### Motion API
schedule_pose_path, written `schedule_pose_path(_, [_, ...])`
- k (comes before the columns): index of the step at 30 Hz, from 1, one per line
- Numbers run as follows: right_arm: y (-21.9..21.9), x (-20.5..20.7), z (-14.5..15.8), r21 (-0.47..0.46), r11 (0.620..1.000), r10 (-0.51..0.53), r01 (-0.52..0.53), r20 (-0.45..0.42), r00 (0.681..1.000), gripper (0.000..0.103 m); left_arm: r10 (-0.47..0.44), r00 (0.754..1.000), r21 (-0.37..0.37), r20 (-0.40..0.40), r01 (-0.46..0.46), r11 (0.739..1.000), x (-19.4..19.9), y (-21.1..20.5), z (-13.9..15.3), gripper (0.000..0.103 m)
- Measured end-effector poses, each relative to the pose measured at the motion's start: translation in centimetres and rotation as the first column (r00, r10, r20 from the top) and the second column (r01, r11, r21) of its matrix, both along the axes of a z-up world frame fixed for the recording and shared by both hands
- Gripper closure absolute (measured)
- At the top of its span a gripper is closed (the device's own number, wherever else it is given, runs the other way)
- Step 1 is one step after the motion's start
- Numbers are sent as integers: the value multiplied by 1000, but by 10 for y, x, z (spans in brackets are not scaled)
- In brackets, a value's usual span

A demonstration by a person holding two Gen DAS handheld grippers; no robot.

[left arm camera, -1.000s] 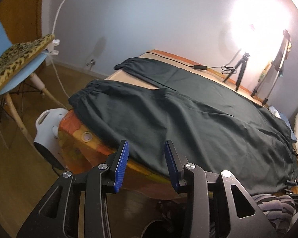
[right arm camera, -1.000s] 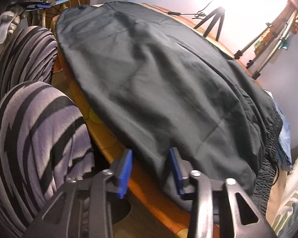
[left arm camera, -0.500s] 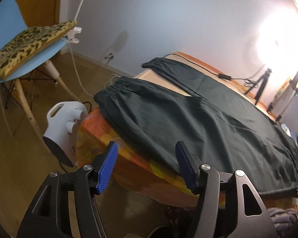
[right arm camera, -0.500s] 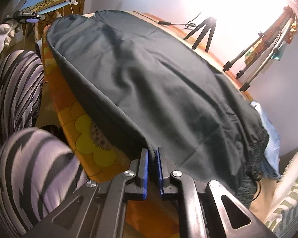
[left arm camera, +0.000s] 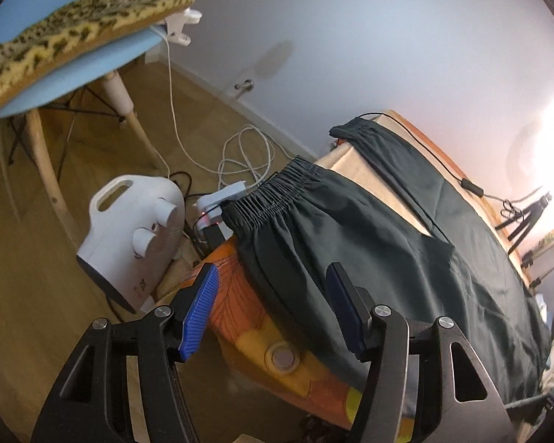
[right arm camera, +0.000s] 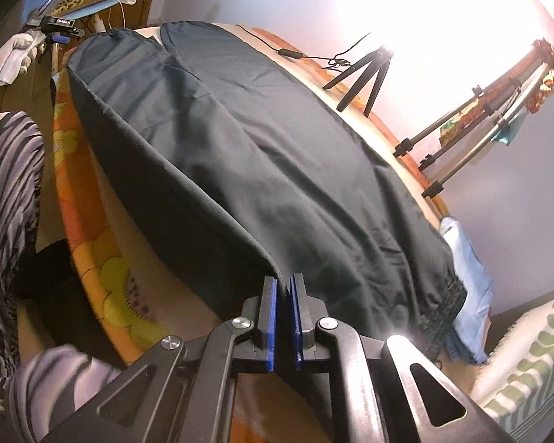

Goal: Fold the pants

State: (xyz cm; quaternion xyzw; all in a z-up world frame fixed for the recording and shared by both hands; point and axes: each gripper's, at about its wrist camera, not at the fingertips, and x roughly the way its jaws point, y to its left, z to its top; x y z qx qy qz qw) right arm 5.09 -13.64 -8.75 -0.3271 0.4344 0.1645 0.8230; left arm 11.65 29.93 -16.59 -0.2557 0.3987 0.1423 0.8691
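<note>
Dark green pants (left arm camera: pixel 406 243) lie spread across a table with an orange flowered cover (left arm camera: pixel 240 295). Both elastic leg cuffs (left arm camera: pixel 273 192) point to the table's left end. My left gripper (left arm camera: pixel 271 308) is open, its blue pads either side of the near edge of the near pant leg, close to the cuff. In the right wrist view the pants (right arm camera: pixel 262 147) fill the table. My right gripper (right arm camera: pixel 282 288) is shut on the pants' near edge, close to the waistband (right arm camera: pixel 445 317), and holds it lifted a little.
A white fan heater (left arm camera: pixel 133 236), a power strip (left arm camera: pixel 221 203) and loose cables sit on the wooden floor left of the table. A blue chair (left arm camera: pixel 66 62) with a leopard cushion stands beyond. Tripods (right arm camera: pixel 365 74) and a bright lamp stand at the table's far side. Striped trouser legs (right arm camera: pixel 7 192) are near left.
My left gripper has swung left along the table edge to the cuff end and opened wider. My right gripper has closed on the pants' edge near the waistband and lifted it.
</note>
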Motion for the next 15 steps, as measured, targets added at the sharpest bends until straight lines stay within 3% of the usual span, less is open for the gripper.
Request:
schedule_pose_path(5, [3,14,4,-16,1000,8,-8,8,1000,98,-2,1000,-3,-22,2,1000,13,-1,-10,43])
schedule_pose_path(10, [6,23,6,-25,1000,12,-12,9,1000,98,17,999,27,-36,-16,1000,20,-2,-18,53])
schedule_pose_path(13, [7,25,9,-25,1000,10,-9,19,1000,99,23,999,58,-36,-21,998,24,-4,-18,70])
schedule_pose_path(15, [7,26,11,-21,1000,7,-7,25,1000,99,25,999,82,-36,-22,996,27,-4,-18,90])
